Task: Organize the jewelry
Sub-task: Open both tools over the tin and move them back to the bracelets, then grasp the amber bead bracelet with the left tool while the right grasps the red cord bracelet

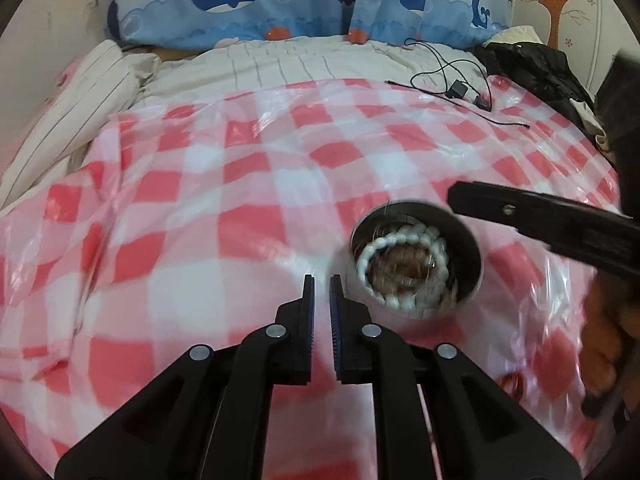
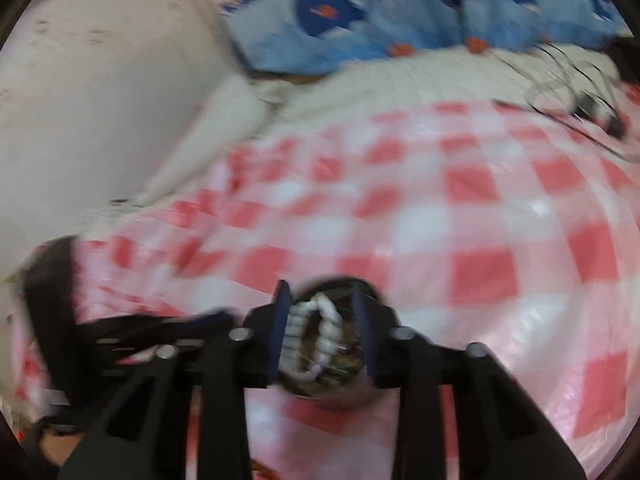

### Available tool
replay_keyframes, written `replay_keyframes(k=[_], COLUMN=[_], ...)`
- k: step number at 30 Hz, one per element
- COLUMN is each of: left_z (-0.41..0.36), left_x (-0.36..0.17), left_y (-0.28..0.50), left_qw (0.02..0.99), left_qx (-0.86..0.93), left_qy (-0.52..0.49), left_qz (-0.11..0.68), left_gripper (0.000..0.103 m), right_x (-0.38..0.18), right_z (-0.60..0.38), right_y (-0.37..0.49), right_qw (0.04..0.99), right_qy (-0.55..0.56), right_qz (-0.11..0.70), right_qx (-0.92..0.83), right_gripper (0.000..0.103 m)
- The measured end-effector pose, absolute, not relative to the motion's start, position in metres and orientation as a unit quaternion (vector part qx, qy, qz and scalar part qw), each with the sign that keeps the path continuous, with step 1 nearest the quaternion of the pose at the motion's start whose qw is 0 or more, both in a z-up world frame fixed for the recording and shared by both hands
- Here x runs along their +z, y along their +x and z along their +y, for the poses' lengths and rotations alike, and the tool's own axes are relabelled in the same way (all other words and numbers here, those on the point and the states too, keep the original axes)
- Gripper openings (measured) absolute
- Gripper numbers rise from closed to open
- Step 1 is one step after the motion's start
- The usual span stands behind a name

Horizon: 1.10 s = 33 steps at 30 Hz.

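A red-and-white checked plastic sheet (image 1: pixel 248 184) covers most of the bed, wrinkled and glossy. Behind it, toward twelve o'clock in the left wrist view, lies a cream quilted bedspread (image 1: pixel 280 68), and beyond that a blue whale-print cushion (image 1: pixel 280 4) stands against the wall. At one o'clock a black cable with a small adapter (image 1: pixel 456 90) rests on the bedspread's edge, with dark clothing (image 1: pixel 536 68) heaped at two o'clock.

The left gripper (image 1: pixel 322 284) sits low at six o'clock in its own view, its jaws nearly together with only a thin slit between the blue pads and nothing in that slit. The right gripper (image 2: pixel 322 298) is blurred in its own camera; its jaws stand apart, one either side of the bowl's opening, and whether the pads touch the rim I cannot tell.

A small round metal bowl (image 1: pixel 470 240) rests on the sheet at about four o'clock from the left view's centre, just right of the left fingertips. Inside it a white beaded bracelet (image 1: pixel 380 248) curls around the wall, ringing a blurred tangle of brownish-gold jewelry (image 1: pixel 404 270)
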<state>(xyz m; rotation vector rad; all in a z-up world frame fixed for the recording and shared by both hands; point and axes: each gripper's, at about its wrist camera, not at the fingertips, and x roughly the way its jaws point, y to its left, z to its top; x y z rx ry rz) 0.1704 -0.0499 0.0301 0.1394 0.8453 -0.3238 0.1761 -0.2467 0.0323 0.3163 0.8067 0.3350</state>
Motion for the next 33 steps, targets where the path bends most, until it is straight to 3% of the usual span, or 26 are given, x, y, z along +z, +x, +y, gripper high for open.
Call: replay_keyframes(k=[6,12,20,24,33], left_z=[-0.043,-0.046,-0.056,-0.059,-0.063], left_x=[0.026,0.029,0.024,0.029,0.027], left_y=[0.125,0.077,0.073,0.072,0.071], left_qw=[0.894,0.901,0.898,0.900,0.895], left_qx=[-0.159,-0.159,-0.159,-0.158,-0.167], left_qy=[0.081,0.092,0.131,0.145,0.161], left_qz=[0.411,0.394,0.390,0.379,0.382], left_gripper=[0.010,0.023,0.028,0.037,0.041], right_x=[0.035,0.029,0.014,0.009,0.002], right_z=[-0.272,-0.282,-0.266,-0.252,-0.229], right_y=[0.118,0.056,0.059,0.060,0.060], right_qw=[0.895,0.900,0.890,0.892,0.896], right_qy=[0.162,0.149,0.127,0.090,0.011], right_qz=[0.383,0.386,0.412,0.419,0.423], right_qx=[0.159,0.139,0.146,0.146,0.133], right_gripper=[0.036,0.044,0.048,0.051,0.055])
